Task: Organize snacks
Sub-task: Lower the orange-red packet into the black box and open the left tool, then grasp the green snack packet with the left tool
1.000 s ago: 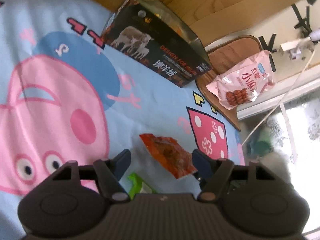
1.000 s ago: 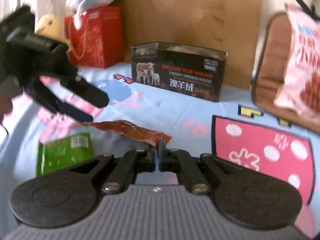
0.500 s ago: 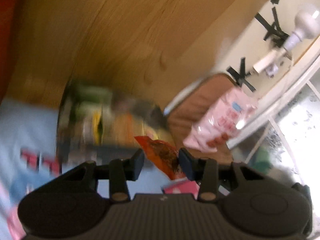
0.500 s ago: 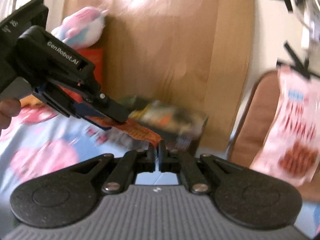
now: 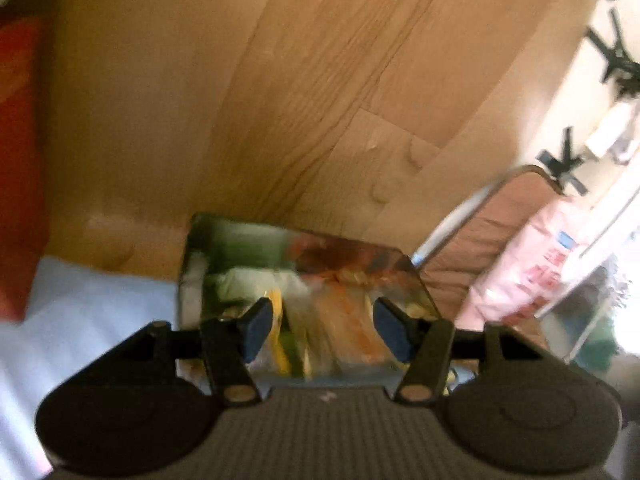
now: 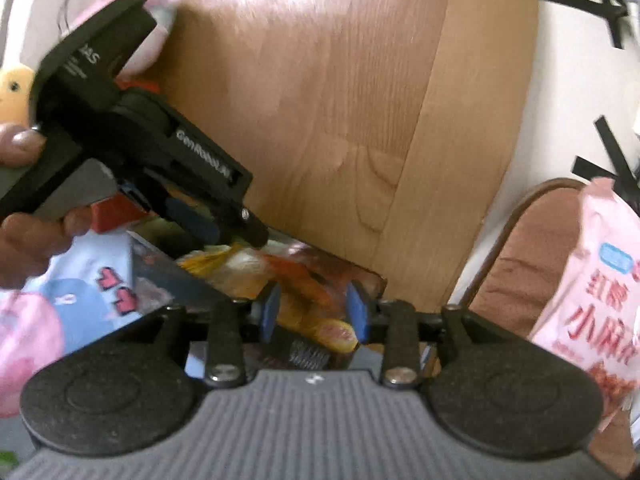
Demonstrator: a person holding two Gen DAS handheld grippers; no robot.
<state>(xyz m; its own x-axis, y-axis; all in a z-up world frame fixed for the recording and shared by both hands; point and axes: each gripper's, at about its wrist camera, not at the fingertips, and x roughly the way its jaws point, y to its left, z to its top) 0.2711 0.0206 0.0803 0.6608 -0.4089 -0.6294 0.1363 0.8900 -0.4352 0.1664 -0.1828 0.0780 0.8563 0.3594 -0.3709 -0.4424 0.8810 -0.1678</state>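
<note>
Bed sheet (image 6: 80, 256), pale blue, cartoon-printed: carrying all items. Open-topped box (image 5: 192, 280), stiff-walled, sitting at the sheet's far edge against the wooden headboard (image 5: 280, 100), already filling with snack packets (image 6: 316, 276); these are looking light, crinkly and slippery, best pinched by a flat sealed edge. Left gripper (image 5: 320, 326) and right gripper (image 6: 314, 312) are hovering over the box mouth, jaws opening, holding nothing. Headroom above is looking free.

A wooden headboard (image 6: 320, 100) fills the upper frame; a cartoon bedsheet (image 6: 80, 292) lies lower left, black tape crosses (image 6: 600, 12) upper right.
</note>
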